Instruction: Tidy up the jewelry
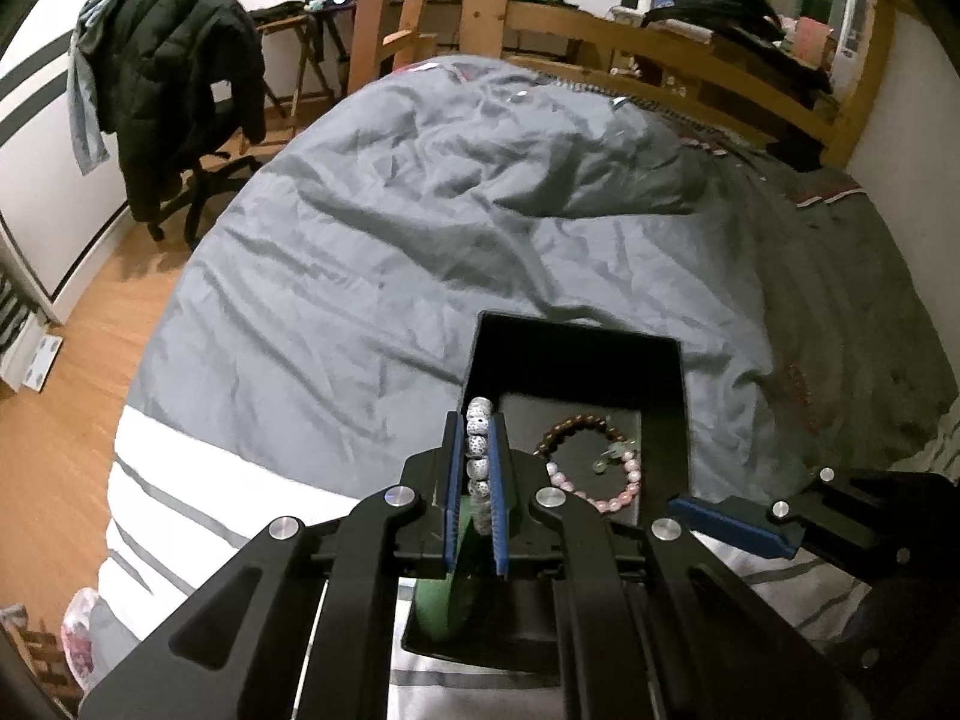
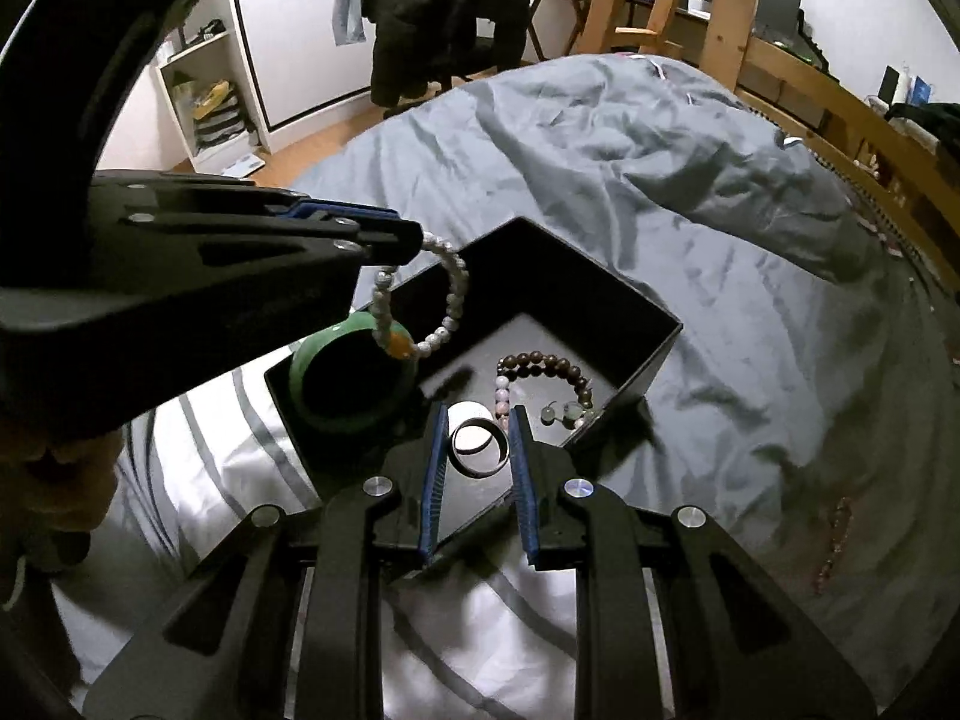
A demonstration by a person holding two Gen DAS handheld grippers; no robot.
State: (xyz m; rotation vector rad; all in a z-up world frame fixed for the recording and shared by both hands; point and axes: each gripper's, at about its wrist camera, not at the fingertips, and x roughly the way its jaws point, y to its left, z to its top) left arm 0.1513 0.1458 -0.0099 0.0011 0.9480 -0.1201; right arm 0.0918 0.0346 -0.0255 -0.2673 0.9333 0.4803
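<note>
Jewelry sits in and over 1 black box [image 2: 654,324] on 1 grey duvet [image 1: 390,252]. Counted large to small: 1 green bangle [image 2: 318,414] leaning at the box's near-left corner, 1 grey-white bead bracelet [image 2: 450,294], 1 brown bead bracelet [image 1: 585,423] and 1 pink bead bracelet [image 1: 627,483] lying overlapped on the box floor, and 1 dark metal ring [image 2: 480,447]. The left gripper [image 1: 477,420] has its 2 blue-padded fingers clamped on the grey-white bead bracelet, which hangs above the box beside the bangle. The right gripper [image 2: 477,414] has its 2 fingers apart, with the ring between them; whether the pads touch it cannot be told.
</note>
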